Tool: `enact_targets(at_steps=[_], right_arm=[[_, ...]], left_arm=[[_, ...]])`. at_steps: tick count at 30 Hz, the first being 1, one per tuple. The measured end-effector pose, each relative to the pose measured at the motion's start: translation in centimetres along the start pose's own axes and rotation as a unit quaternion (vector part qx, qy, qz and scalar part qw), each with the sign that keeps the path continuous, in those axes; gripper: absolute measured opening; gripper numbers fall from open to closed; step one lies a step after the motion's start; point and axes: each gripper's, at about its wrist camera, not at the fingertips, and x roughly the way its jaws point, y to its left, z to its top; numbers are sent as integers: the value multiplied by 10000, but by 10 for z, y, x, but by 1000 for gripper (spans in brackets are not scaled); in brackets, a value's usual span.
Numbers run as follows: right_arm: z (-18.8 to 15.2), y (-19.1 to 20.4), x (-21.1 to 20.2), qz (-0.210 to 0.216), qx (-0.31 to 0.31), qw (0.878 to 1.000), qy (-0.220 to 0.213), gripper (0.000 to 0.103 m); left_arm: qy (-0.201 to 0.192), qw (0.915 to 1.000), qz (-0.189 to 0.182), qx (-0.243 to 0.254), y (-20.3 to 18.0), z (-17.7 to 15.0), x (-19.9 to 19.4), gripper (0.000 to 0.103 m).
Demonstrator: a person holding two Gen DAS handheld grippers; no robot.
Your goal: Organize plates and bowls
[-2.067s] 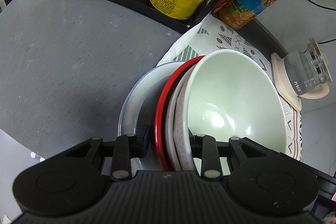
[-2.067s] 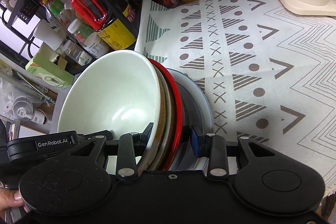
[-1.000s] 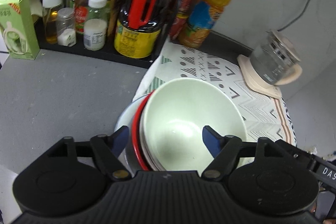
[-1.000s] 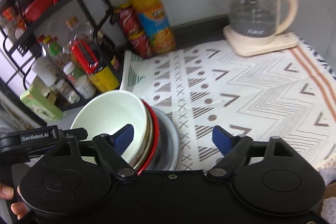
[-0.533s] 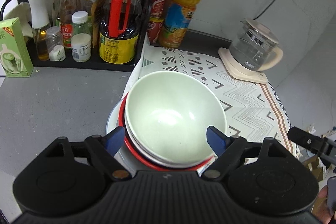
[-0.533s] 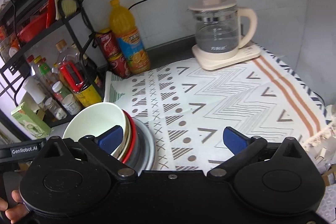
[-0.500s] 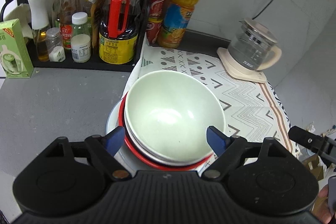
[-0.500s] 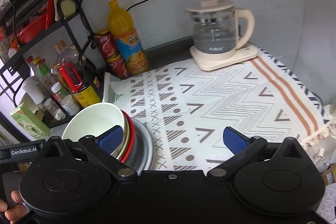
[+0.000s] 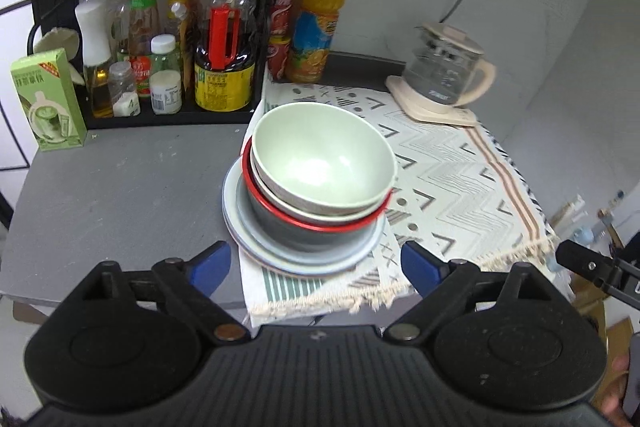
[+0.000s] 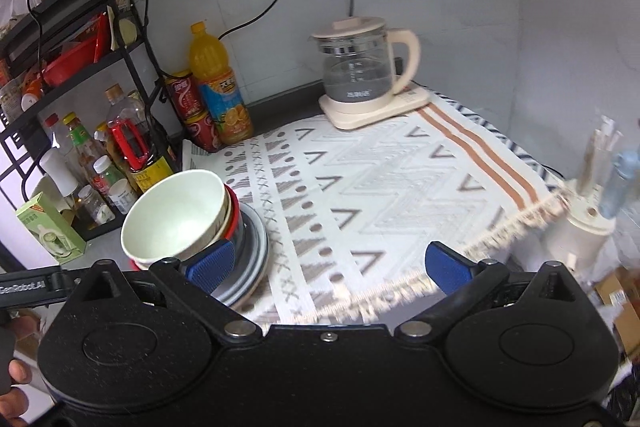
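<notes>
The left gripper (image 9: 316,263) has its blue-padded fingers (image 9: 212,265) spread wide and grasping nothing; the stack of dishes sits just beyond them at twelve o'clock, untouched. The right gripper (image 10: 330,265) is likewise splayed wide and empty, its left finger pad (image 10: 212,263) overlapping the stack in the view at ten o'clock; whether it touches I cannot tell.

The stack: a pale green bowl (image 9: 320,155) nested in a speckled bowl (image 9: 320,213), inside a red-rimmed dark bowl (image 9: 312,231), on a grey-blue plate (image 9: 280,259). It straddles the edge of the patterned cloth (image 9: 452,179) and the grey surface (image 9: 120,195).

Farther out at eleven o'clock from the left gripper stands a black rack (image 9: 168,119) of bottles, with a green carton (image 9: 48,99) at ten. An orange juice bottle (image 9: 316,23) is at twelve, a glass kettle (image 9: 444,71) at one.
</notes>
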Motion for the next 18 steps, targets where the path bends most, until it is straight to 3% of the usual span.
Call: enact_targets(at_steps=[4,13,18], right_arm=[[-18,2,-26,-113,58,9998,-137,102],[-54,15,-71,-213,-33,9997,-138,102],[-70,22,-92,-38,-43,9999,-123,102]], left_arm=[[-83,9999,-23,107,4,-15,-23,103],[-246,9989,-154,362,11,-45,-67,103],[-357,9981,-120,478,12,-60,-96,103]])
